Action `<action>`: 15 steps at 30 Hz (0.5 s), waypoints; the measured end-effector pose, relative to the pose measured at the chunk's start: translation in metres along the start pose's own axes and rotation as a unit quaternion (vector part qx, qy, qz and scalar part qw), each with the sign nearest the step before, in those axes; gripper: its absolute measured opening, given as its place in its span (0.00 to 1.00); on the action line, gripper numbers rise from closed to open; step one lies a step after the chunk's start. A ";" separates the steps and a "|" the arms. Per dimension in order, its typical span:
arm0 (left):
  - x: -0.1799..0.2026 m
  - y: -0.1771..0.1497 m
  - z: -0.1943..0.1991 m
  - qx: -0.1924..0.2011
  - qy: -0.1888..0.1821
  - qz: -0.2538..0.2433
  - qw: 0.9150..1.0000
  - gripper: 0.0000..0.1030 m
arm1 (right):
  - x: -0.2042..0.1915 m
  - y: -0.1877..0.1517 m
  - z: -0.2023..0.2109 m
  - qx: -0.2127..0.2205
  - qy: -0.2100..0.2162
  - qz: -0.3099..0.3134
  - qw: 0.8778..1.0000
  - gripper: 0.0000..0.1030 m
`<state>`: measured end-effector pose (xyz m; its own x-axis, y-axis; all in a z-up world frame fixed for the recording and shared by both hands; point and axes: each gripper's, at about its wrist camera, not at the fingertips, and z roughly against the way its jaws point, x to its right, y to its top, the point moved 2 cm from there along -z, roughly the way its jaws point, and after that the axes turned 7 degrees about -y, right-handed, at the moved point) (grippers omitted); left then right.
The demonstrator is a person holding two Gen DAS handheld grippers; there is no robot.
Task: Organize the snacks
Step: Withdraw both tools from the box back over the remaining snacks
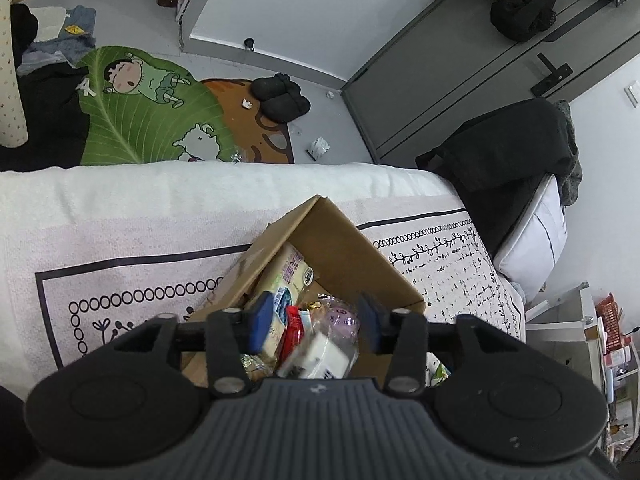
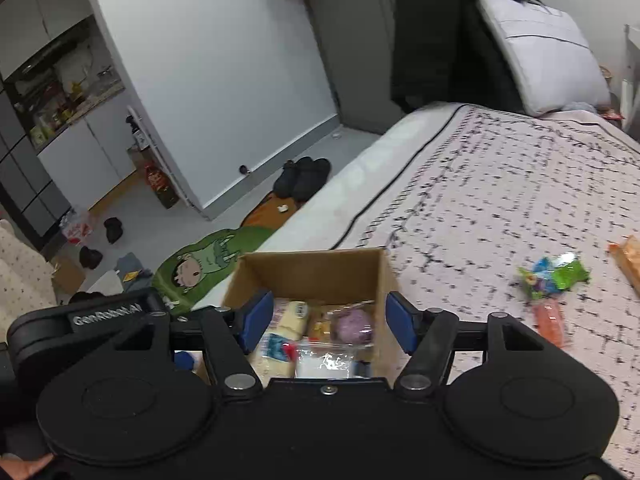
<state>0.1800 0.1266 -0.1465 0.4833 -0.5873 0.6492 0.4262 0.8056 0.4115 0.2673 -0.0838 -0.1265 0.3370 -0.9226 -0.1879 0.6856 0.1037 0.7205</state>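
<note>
A brown cardboard box sits on the bed and holds several snack packets: a cream pack, a red packet, a purple bun and a white packet. My left gripper is open and empty just above the box. In the right wrist view the same box lies below my right gripper, which is open and empty. Loose snacks lie on the bed to the right: a green-blue packet, an orange stick and an orange pack.
The bed's patterned cover stretches right and back to a white pillow. The bed edge drops to a floor with a green cartoon mat and black slippers. A dark jacket hangs on a chair.
</note>
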 end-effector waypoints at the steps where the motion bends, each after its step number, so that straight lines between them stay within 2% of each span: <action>1: 0.002 -0.001 0.000 0.002 0.004 -0.002 1.000 0.52 | 0.004 0.000 0.002 0.001 -0.003 -0.002 1.000 0.64; 5: 0.008 -0.004 0.001 0.011 0.011 -0.010 1.000 0.65 | 0.025 0.000 0.009 0.008 -0.011 -0.012 1.000 0.72; 15: 0.030 -0.017 -0.004 0.019 0.029 -0.040 0.999 0.78 | 0.084 -0.001 0.021 0.019 -0.046 -0.020 0.999 0.81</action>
<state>0.1905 0.0945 -0.1367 0.4923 -0.6530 0.5756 0.4368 0.7573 0.4855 0.2808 -0.1693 -0.1289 0.2479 -0.9562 -0.1558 0.6713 0.0536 0.7392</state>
